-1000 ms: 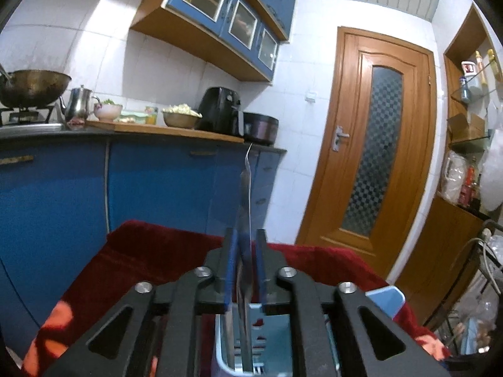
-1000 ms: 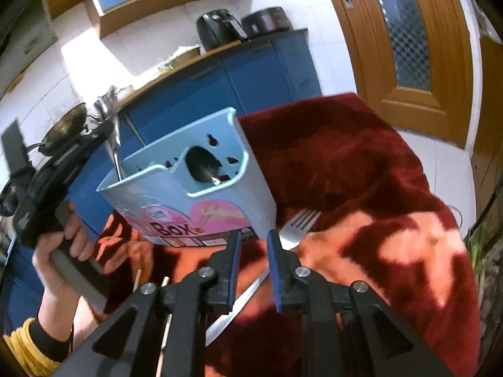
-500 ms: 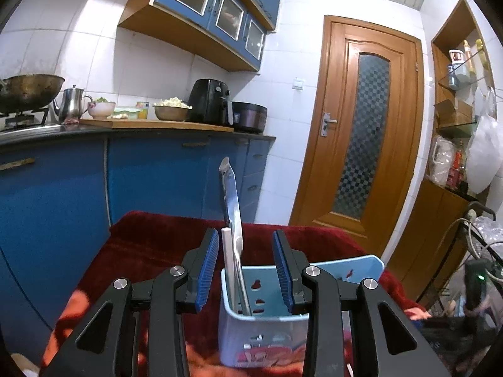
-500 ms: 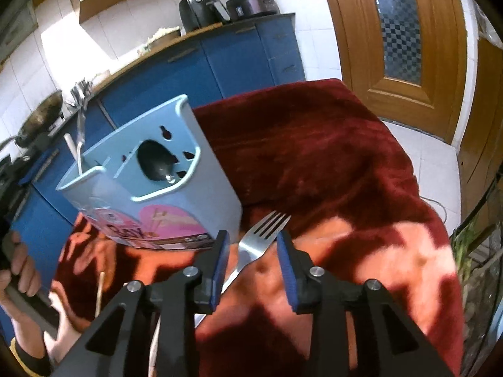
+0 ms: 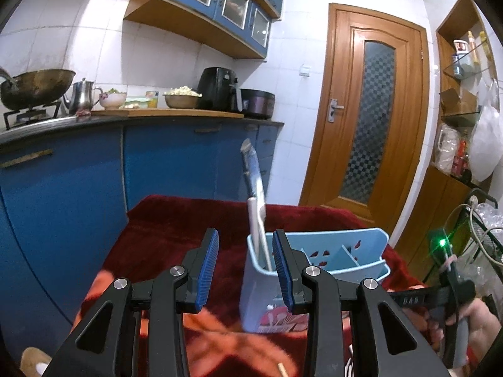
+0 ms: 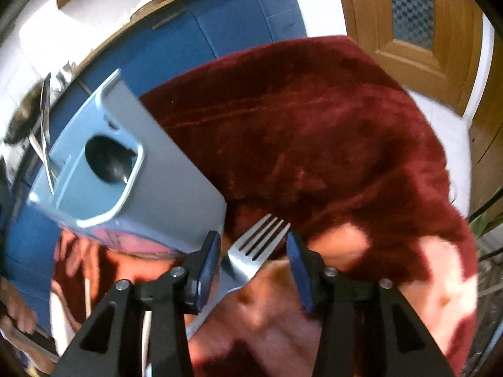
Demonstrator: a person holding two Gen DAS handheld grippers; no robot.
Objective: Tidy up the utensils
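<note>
A light blue utensil holder (image 5: 330, 270) stands on the red cloth (image 5: 176, 220). A flat metal knife (image 5: 253, 176) stands upright in its left compartment. My left gripper (image 5: 246, 267) is open with nothing between its pads, just in front of the holder's left corner and apart from the knife. In the right wrist view a steel fork (image 6: 256, 246) lies on the cloth beside the holder (image 6: 132, 188). My right gripper (image 6: 251, 267) is low over the fork, its jaws opening. The fork's head lies between the fingertips and the pads do not touch it.
A thin wooden stick (image 6: 86, 297) lies on the cloth left of the fork. A hand (image 5: 478, 323) holds the other gripper at the right. Blue cabinets (image 5: 63, 194) and a wooden door (image 5: 371, 119) stand behind the table. The cloth's far edge drops off toward the floor.
My left gripper let go of the knife in the holder, opened and drew back to the left. My right gripper sank toward the fork while its jaws spread around the fork's head.
</note>
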